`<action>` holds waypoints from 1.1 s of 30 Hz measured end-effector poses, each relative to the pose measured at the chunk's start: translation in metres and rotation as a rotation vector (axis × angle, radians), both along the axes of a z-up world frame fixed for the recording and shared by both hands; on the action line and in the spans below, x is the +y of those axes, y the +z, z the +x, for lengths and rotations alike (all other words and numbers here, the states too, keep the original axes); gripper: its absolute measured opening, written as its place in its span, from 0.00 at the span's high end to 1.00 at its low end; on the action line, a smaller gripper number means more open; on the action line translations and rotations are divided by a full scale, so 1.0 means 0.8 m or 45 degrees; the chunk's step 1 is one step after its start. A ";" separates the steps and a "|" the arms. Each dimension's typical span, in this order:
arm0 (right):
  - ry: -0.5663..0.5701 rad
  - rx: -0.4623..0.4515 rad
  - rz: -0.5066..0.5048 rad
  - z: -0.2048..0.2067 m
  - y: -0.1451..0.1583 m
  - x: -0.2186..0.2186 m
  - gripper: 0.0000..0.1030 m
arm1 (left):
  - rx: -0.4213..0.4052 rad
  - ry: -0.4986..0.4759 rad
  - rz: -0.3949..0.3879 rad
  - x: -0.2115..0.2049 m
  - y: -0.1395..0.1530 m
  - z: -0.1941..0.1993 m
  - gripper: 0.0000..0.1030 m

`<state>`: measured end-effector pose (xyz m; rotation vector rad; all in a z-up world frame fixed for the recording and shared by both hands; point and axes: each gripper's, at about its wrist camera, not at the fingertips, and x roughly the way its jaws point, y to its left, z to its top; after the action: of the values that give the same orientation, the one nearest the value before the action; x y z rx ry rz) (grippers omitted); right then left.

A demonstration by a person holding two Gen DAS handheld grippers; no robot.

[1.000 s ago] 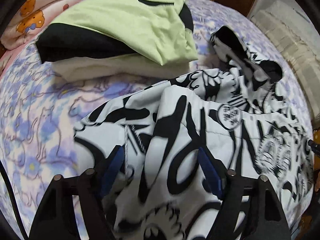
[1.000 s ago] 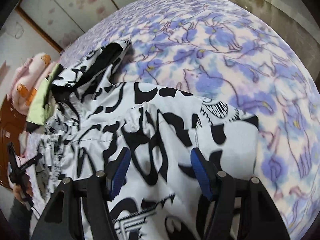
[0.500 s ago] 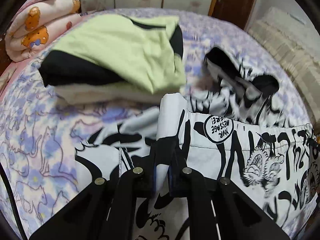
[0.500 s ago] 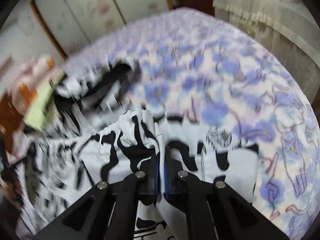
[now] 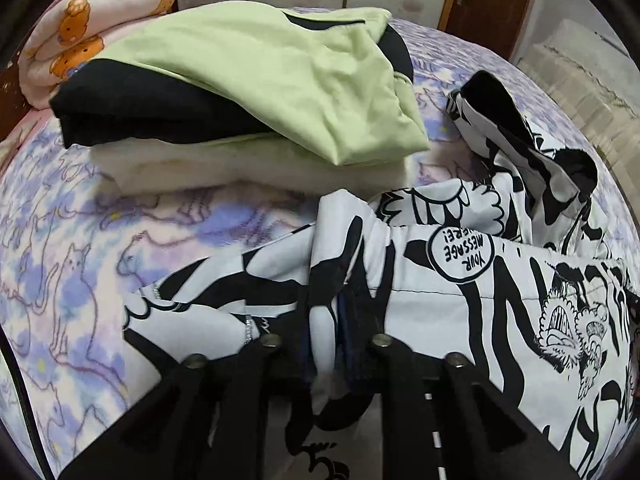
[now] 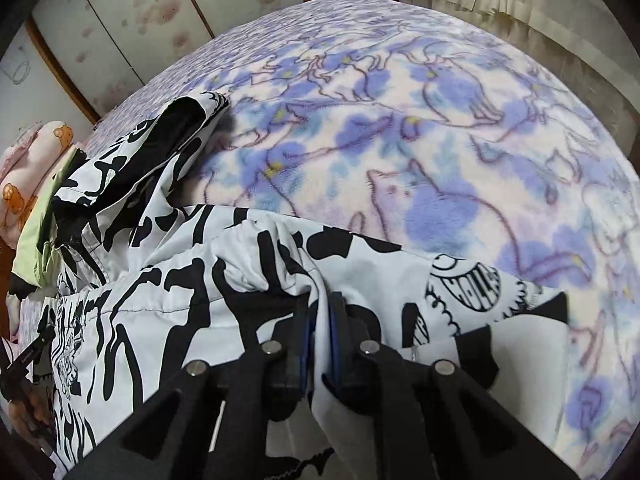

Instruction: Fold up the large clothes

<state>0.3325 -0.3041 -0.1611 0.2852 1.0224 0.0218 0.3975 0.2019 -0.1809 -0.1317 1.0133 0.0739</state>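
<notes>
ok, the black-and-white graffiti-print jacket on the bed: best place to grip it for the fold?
Black-and-white graffiti-print jacket: take the near hem at both ends, from above, where fabric bunches into pinchable ridges. Left gripper and right gripper have such ridges between opening jaws.

White jacket with black cartoon graphics; lime-and-black top; lilac blanket (cat outlines, blue flowers); pink quilt with orange bears.
</notes>
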 end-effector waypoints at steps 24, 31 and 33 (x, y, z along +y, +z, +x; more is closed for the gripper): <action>0.182 -0.203 -0.298 -0.144 0.009 0.153 0.64 | -0.098 0.013 0.191 -0.075 -0.003 -0.168 0.53; -0.131 -0.154 -0.394 -0.157 -0.001 -0.028 1.00 | -0.094 0.046 0.208 0.004 0.000 -0.192 0.60; -0.212 -0.139 -0.396 -0.166 -0.001 -0.062 1.00 | -0.094 0.042 0.219 0.006 -0.001 -0.199 0.60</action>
<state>0.1998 -0.3533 -0.1621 0.0833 0.8763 -0.2680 0.2386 0.2065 -0.1814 0.0059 0.9267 0.1847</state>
